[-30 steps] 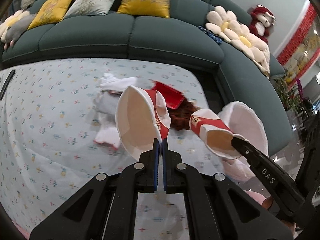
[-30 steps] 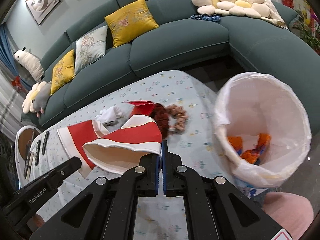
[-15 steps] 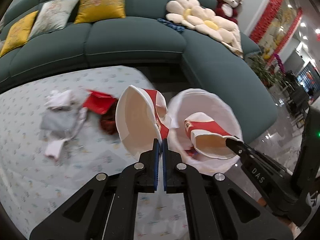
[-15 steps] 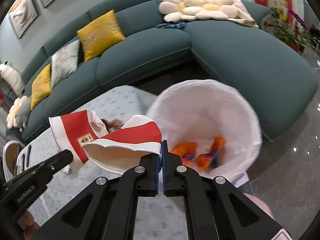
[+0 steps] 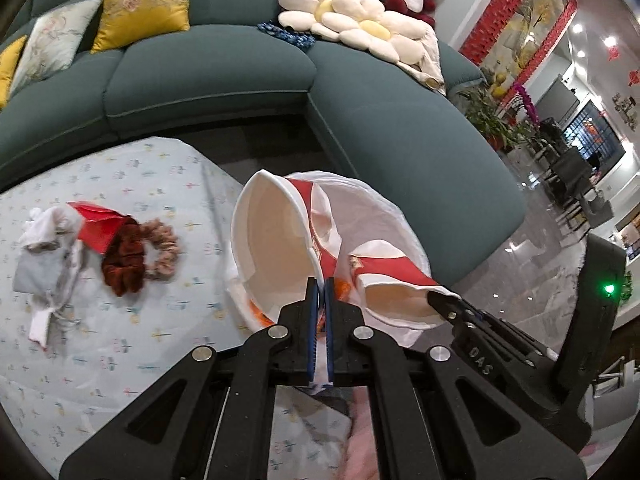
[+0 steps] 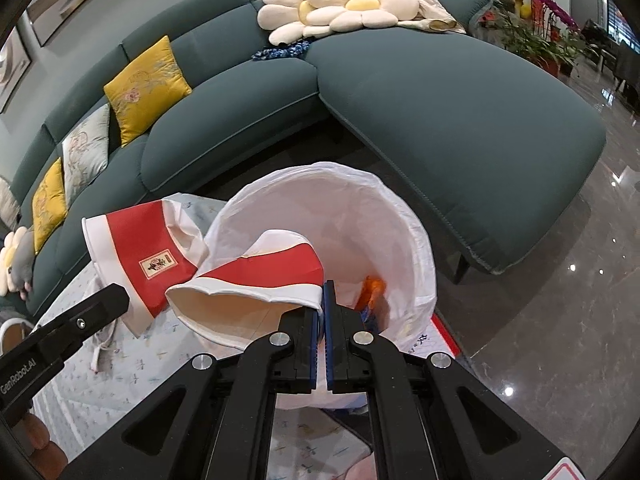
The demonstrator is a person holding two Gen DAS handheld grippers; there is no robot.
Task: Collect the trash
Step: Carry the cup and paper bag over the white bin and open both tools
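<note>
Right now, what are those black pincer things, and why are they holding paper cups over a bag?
Those black pincers are grabbing tools that a person holds, one in each hand. Each tool carries a small camera looking forward along its jaws, so one picture comes from the left tool and the other from the right.

The left gripper is shut on the rim of a squashed red-and-white paper cup. The right gripper is shut on a second crumpled red-and-white paper cup. Both cups hang over a round bin lined with a white plastic bag, with orange wrappers already inside.

On the table with the flowery pale cloth lie crumpled white tissues, a flattened red paper packet and two fabric hair scrunchies.
</note>
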